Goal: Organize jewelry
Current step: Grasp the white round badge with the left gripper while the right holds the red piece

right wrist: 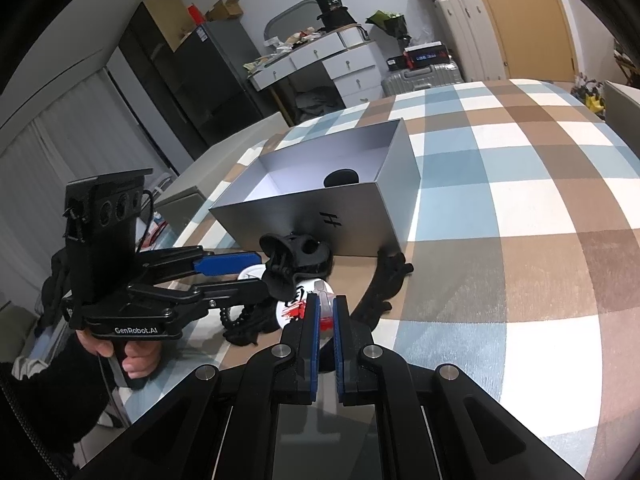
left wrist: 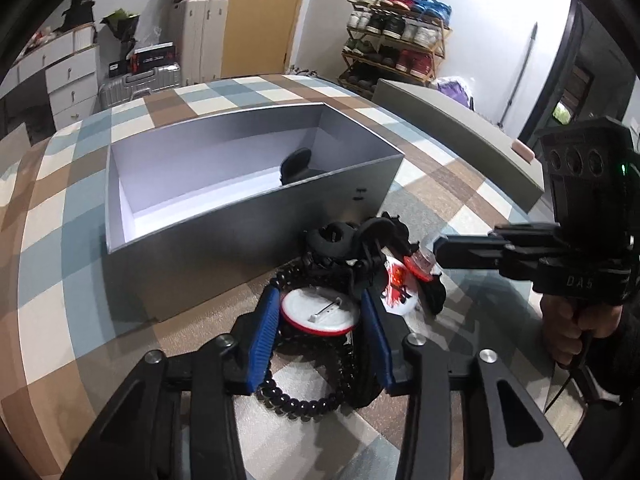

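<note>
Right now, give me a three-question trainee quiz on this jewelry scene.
1. True or false: the grey box on the checked tablecloth has its lid on.
2. What sits between the left gripper's blue pads? A) a white round pin badge with a red rim B) a shoe C) a suitcase
3. Fill in: the right gripper's jaws are ____ on a small clear and red piece.

Key: 1 false, it is open at the top, with one dark item inside. 2 A, the badge lies pin side up on a black beaded coil. 3 shut.
</note>
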Tool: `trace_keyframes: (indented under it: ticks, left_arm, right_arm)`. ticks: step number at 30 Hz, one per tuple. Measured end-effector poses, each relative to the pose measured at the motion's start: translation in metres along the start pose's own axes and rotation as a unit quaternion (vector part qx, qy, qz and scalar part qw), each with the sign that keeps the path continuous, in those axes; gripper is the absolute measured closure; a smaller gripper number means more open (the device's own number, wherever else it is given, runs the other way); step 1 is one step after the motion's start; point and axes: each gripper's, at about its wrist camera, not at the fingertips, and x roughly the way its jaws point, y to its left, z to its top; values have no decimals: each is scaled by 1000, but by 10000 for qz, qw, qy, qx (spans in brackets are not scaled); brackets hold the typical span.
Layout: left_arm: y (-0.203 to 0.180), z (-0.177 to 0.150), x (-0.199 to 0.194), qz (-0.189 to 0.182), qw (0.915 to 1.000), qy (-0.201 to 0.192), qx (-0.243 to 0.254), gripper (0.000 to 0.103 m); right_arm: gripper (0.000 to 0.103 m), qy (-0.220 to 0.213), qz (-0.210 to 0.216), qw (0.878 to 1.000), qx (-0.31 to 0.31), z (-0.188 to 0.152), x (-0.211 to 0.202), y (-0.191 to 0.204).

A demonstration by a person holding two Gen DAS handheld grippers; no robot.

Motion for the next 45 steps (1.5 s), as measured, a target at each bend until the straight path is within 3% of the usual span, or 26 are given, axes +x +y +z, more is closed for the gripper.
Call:
trace_keyframes:
  ticks: [8, 19, 20, 21, 24, 30, 32, 34, 36, 42, 45]
  left_arm:
    - [-3, -8, -7, 20, 10000, -22, -70, 67]
    - [-12, -7, -29, 256, 9990, -353, -108, 67]
    - [-14, -6, -30, 289, 9988, -376, -93, 72]
    - [-16, -5, -31, 302, 9988, -371, -78, 99]
    - [-16, -2, -32, 441, 9983, -345, -166, 100]
    - [-3, -3, -33, 268, 9972, -432, -548, 100]
    - [-1, -5, -34, 91, 9963, -334, -780, 88]
    - [-6, -10, -35, -67, 9960, -347, -817, 58]
    - [-20, -13, -39, -231, 9966, -379, -700, 49]
    - [-64, -25, -25, -535, 9982, -108, -237, 47]
    - [-76, -27, -13, -413, 9991, 31, -62, 47]
  right_arm:
    - [97, 11, 14, 10000, 29, 0, 1, -1]
    - [97, -42, 30, 10000, 47, 1, -2, 0]
    - [97, -62, 50, 10000, 40, 2, -3, 1]
    - [97, -82, 62, 9999, 36, 2, -4, 1]
    - [97, -215, 195, 9996, 22, 5, -10, 4]
    - [97, -226, 214, 9995, -71, 9, -10, 10]
    - [97, -213, 213, 9995, -61, 8, -10, 9]
    - [97, -199, 201, 9996, -40, 7, -9, 8]
    - [97, -205, 178, 9996, -19, 7, -10, 7]
    - [97, -256, 25, 9997, 24, 5, -18, 0]
    - [97, -281, -31, 9996, 49, 4, -23, -4]
